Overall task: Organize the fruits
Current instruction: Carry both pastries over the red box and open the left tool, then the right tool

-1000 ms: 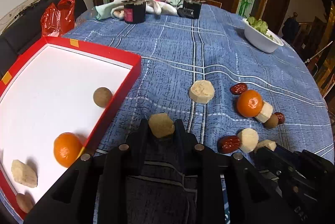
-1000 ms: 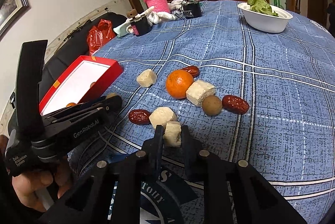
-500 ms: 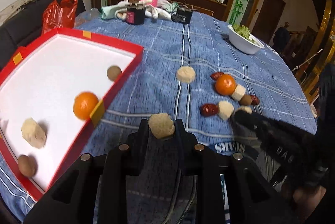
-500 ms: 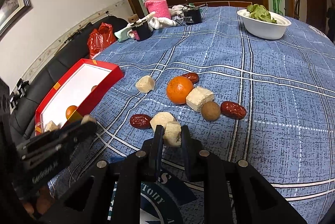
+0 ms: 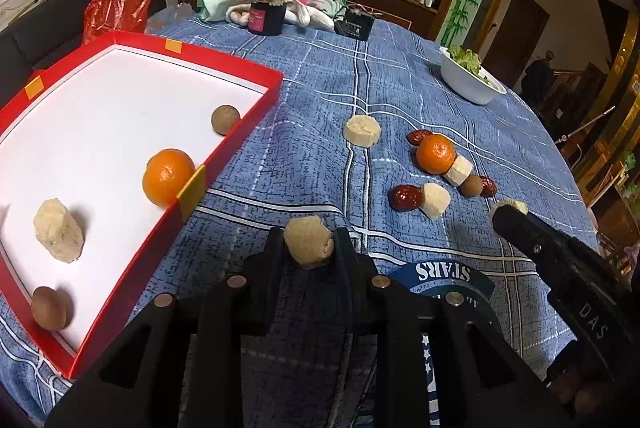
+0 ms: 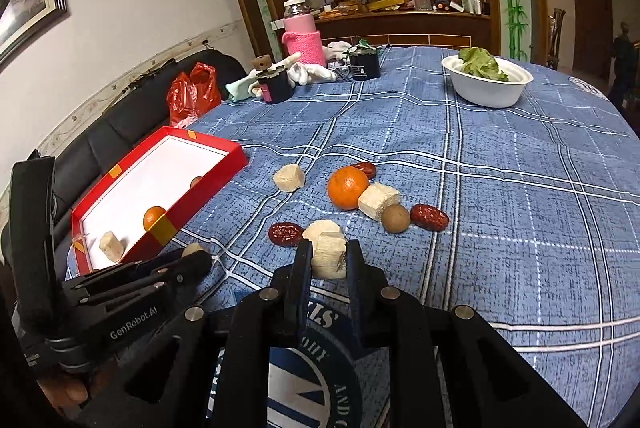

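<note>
Over a blue plaid tablecloth [image 5: 400,76], our left gripper [image 5: 309,244] pinches a pale fruit chunk [image 5: 308,239]; our right gripper [image 6: 328,255] clamps a second pale chunk [image 6: 329,255]. The red tray [image 5: 236,144] sits at ten o'clock, loose fruits at two o'clock.

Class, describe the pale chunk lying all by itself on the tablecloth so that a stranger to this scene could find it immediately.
Start at the red box on the blue checked tablecloth. Between the box's far corner and the mandarin outside it lies a pale round chunk. Unlike the other pale chunks on the cloth, it touches no other fruit, and neither gripper holds it.
</note>
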The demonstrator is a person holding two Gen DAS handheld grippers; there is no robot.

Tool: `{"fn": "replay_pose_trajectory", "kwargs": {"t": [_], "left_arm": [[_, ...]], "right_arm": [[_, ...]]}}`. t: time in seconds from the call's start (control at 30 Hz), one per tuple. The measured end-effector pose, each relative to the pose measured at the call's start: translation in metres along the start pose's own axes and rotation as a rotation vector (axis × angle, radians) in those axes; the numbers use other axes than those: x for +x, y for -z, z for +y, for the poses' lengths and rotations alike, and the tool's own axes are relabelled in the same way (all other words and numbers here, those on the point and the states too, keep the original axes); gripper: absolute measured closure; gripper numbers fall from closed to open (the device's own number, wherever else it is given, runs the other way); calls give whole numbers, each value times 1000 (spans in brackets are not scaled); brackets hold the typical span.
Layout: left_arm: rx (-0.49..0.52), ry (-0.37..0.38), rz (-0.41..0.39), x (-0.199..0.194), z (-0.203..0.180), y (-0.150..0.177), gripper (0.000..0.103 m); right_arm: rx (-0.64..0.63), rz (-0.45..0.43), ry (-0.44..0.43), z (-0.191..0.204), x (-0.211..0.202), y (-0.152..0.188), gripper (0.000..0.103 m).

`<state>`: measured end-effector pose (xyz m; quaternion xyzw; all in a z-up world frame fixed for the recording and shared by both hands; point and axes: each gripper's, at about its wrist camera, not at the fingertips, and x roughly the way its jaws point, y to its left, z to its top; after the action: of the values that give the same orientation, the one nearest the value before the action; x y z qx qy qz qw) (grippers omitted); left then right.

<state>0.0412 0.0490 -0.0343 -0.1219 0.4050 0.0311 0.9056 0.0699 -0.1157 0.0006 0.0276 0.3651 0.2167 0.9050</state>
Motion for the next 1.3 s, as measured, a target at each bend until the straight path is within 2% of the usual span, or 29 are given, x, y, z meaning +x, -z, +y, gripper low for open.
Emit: {"fn": "replay_pose_trajectory", "kwargs": {"t": [0.2, 0.43, 0.8, 0.97, 1.07, 1.3], "left_arm": [[-3, -6, -19, -4, 1, 1, 81], [-6, -20, -22, -5, 1, 1, 81], [5, -52, -14, -3, -1, 1, 81], [29, -84, -46, -12, -2, 1, 81], [-10, -77, -32, -19, 10, -4, 81], [-89, -131, -88, -46, 50, -27, 81]], "right_arm": [[-7, -21, 9, 4, -3, 5, 86], [5, -49, -19, 2, -6, 5, 86], [22, -49, -31, -2, -6, 6, 86], [4, -43, -23, 2, -5, 5, 86], [-18, -32, -30, 9, -5, 3, 86], [-88, -28, -87, 49, 5, -14, 86]]}}
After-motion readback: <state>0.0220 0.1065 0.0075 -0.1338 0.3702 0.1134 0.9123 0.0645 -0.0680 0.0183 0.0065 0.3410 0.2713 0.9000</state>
